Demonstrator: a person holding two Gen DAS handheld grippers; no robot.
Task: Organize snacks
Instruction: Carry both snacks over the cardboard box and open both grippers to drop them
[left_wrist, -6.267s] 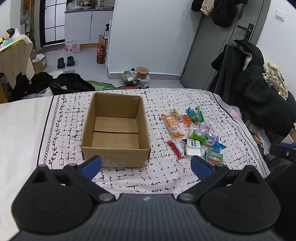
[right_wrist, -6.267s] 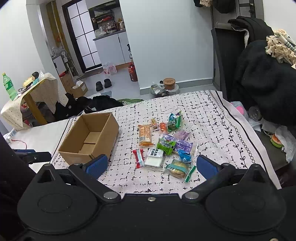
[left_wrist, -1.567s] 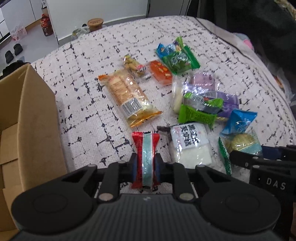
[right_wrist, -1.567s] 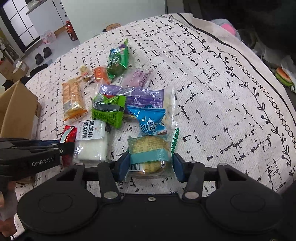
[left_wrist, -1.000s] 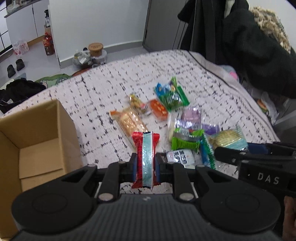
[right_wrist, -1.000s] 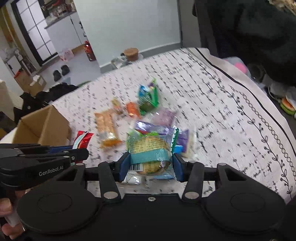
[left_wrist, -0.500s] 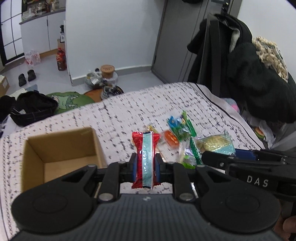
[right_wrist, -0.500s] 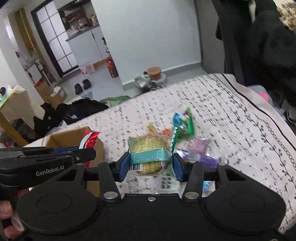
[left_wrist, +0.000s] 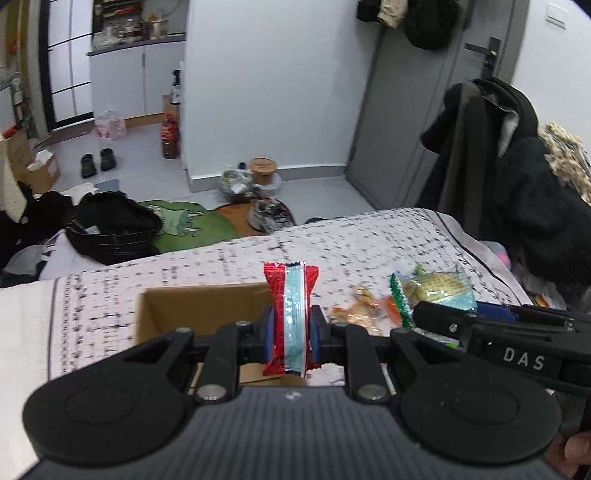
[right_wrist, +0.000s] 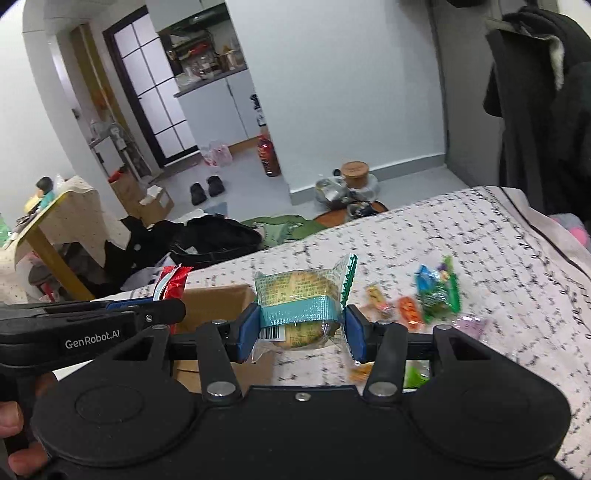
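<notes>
Raised off the tabletop (left_wrist: 369, 236) since a moment ago, left tongs (left_wrist: 289, 328) clamping red snack (left_wrist: 290, 314) above cardboard box (left_wrist: 207, 306), right tongs (right_wrist: 301, 328) gripping green cake packet (right_wrist: 299, 299), loose snacks (right_wrist: 436, 288) blurred, box floor hidden behind tongs

Patterned bed cover (left_wrist: 369, 243), cardboard box (left_wrist: 207, 299), loose snacks (right_wrist: 436, 291)

Two bits of lettering can be read. White capitals "DAS" stand on the side of the right gripper (left_wrist: 443, 317), on its black body seen from the left wrist view. "GenRobot.AI" is printed in white on the side of the left gripper (right_wrist: 162, 308) in the right wrist view. The cake packet (right_wrist: 299, 308) carries a barcode and fine print, too small to make out. The other wrappers are blurred.
</notes>
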